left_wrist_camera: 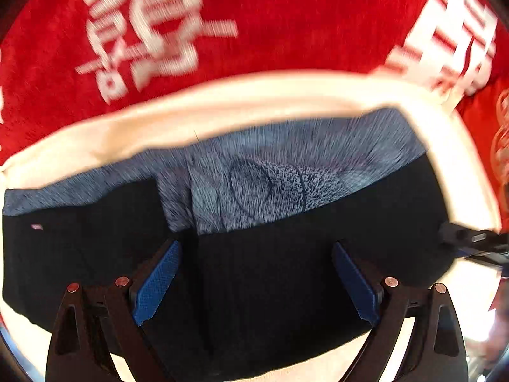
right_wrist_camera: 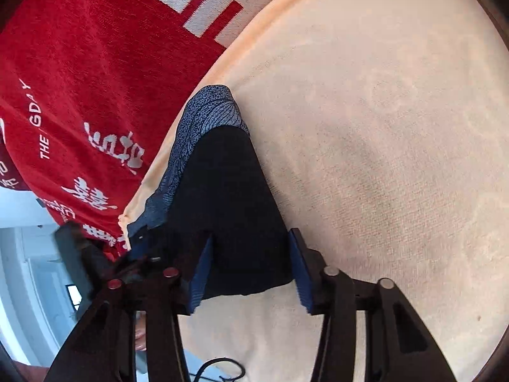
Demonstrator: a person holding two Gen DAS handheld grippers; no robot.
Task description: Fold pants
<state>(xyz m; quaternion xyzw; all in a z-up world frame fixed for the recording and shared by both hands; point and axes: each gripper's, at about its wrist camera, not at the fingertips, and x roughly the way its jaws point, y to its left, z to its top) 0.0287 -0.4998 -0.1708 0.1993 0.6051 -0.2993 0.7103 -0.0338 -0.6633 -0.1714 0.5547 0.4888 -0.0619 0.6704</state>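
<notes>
The pants are black with a blue patterned panel along the far edge, lying folded on a cream towel. My left gripper is open, its blue pads spread wide just above the black cloth, holding nothing. In the right wrist view the pants show as a narrow folded stack with the patterned part at the far end. My right gripper is open, its pads either side of the near end of the stack. The left view is blurred.
The cream towel lies on a red blanket with white characters. The right gripper's tip shows at the right edge of the left view. A white room and a cable show at the lower left.
</notes>
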